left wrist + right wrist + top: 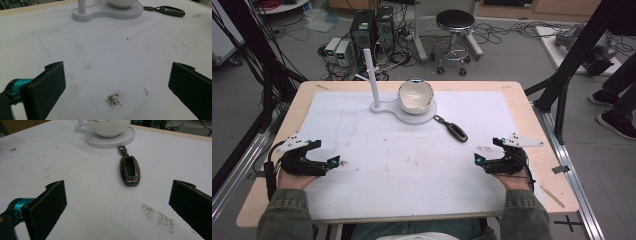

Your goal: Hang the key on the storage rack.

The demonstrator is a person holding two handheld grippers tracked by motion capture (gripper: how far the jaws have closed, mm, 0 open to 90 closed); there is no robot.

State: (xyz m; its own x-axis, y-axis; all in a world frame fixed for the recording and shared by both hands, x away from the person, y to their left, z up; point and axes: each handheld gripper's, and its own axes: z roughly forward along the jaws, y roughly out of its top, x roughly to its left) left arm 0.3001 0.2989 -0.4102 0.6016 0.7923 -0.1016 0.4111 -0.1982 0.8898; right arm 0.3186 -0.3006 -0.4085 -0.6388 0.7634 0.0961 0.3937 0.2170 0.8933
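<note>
A dark car key fob (pixel 454 129) (pixel 129 170) (pixel 170 11) with a short strap lies on the white mat, right of centre. Behind it a white bowl (pixel 415 95) (pixel 108 127) (pixel 122 3) rests on a white stand base (pixel 412 114) (pixel 110 141) (pixel 107 13) with an upright white post (pixel 372 75) (pixel 81 6). My left gripper (pixel 337 162) (pixel 116 87) hovers open over the mat at the near left, nothing between its jaws. My right gripper (pixel 479 159) (pixel 117 205) is open at the near right, its jaws pointing toward the fob, which lies a little ahead.
The white mat (pixel 412 165) covers most of the wooden table (pixel 532 120) and carries dark smudges. Beyond the far edge stand computer towers (pixel 372 30) and a black stool (pixel 454 22). Black frame struts (pixel 577 55) rise at both sides.
</note>
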